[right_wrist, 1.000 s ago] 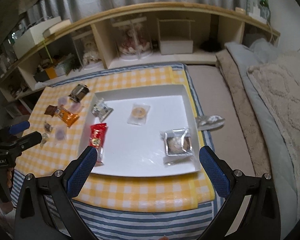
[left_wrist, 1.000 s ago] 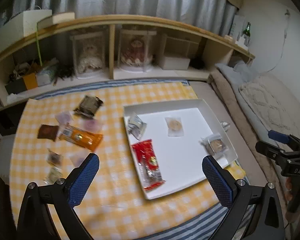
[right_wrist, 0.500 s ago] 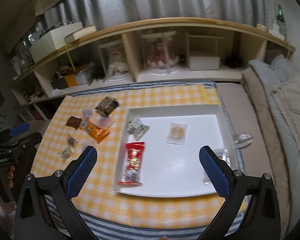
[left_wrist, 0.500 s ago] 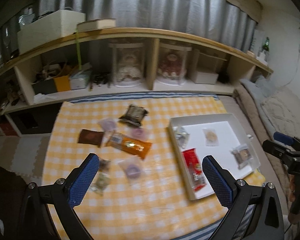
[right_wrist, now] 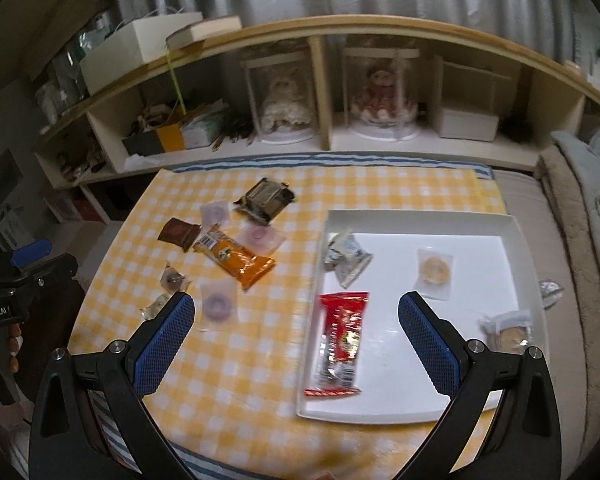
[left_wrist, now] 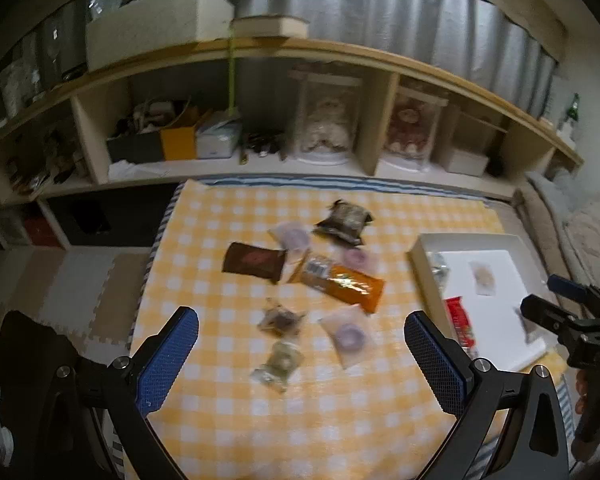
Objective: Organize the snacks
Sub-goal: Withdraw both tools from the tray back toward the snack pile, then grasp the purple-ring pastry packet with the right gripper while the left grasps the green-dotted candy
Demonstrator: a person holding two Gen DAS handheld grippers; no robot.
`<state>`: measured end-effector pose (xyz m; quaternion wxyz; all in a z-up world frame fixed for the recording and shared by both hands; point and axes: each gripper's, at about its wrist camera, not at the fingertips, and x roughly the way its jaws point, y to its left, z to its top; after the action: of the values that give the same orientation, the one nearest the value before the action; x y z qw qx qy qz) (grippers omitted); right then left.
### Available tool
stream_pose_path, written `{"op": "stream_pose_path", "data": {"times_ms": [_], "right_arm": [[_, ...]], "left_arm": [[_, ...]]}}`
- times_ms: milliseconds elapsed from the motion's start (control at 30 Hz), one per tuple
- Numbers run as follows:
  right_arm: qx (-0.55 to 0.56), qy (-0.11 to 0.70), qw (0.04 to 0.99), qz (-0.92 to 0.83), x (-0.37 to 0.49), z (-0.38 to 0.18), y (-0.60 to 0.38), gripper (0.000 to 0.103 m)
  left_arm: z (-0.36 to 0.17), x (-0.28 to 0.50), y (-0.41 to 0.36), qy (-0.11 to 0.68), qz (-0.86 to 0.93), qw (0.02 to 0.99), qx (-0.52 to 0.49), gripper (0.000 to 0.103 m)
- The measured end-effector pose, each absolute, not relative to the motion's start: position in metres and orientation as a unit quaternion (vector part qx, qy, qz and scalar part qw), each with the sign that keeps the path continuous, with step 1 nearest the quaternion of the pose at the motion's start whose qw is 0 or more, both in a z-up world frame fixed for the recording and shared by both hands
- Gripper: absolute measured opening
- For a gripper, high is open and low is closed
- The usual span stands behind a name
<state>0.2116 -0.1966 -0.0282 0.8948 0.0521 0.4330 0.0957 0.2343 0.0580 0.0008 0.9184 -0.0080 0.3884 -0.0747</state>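
A white tray on the yellow checked cloth holds a red bar, a silver-blue pouch, a wrapped cookie and another cookie pack. Left of it lie loose snacks: an orange bar, a brown packet, a dark foil pack and several small clear packs. In the left wrist view the orange bar and brown packet lie ahead of my open left gripper. My right gripper is open and empty, above the tray's left edge.
A low wooden shelf with doll cases and boxes runs behind the cloth. A bed with blankets lies on the right. A crumpled silver wrapper lies beside the tray. Foam floor mats are at the left.
Both grippers have swung to the left: the loose snacks have come toward the middle of both views and the tray has slid to the right. Both stay open and empty.
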Motion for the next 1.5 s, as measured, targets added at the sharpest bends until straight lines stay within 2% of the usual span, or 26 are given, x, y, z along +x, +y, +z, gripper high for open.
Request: {"op": "stream_pose_path", "data": {"times_ms": [367,667,833,1000,1067,1100,1167,1233,1267,1433,1500], "right_arm": [[0.045,0.447,0.883,0.136,0.250,-0.074,-0.137,0.103],[0.011,0.452,0.885,0.111,0.277,-0.121,-0.104,0.103],[0.041,0.477,0.863,0.160,0.290,-0.153,-0.090,0.103],[0.023,0.499,0.846,0.186,0.293,-0.179,-0.072,0.103],[0.021,0.498,0.846,0.191,0.291,-0.185,-0.071,0.100],[0.017,0.495,0.847,0.193,0.290,-0.187,-0.071,0.092],[0.000,0.499,0.843,0.199,0.289,-0.193,-0.068,0.083],[-0.005,0.507,0.836,0.208,0.287,-0.200,-0.066,0.074],[-0.012,0.508,0.836,0.208,0.286,-0.202,-0.065,0.073],[-0.047,0.508,0.836,0.202,0.282,-0.203,-0.066,0.053],[-0.045,0.514,0.833,0.198,0.282,-0.202,-0.071,0.053]], "left_arm": [[-0.052,0.270,0.080,0.394,-0.081,0.915,0.021,0.103],[-0.090,0.305,0.087,0.438,-0.118,0.889,0.062,0.103],[-0.110,0.320,0.083,0.466,-0.138,0.870,0.080,0.103],[-0.129,0.330,0.071,0.488,-0.174,0.850,0.095,0.103],[-0.136,0.332,0.066,0.495,-0.184,0.843,0.100,0.103],[-0.139,0.335,0.062,0.498,-0.190,0.840,0.105,0.102],[-0.145,0.337,0.056,0.502,-0.199,0.834,0.113,0.094],[-0.152,0.340,0.048,0.511,-0.205,0.826,0.124,0.073],[-0.155,0.341,0.045,0.514,-0.205,0.823,0.127,0.068],[-0.172,0.348,0.030,0.531,-0.200,0.810,0.146,0.051],[-0.177,0.351,0.024,0.534,-0.195,0.808,0.154,0.044]]}}
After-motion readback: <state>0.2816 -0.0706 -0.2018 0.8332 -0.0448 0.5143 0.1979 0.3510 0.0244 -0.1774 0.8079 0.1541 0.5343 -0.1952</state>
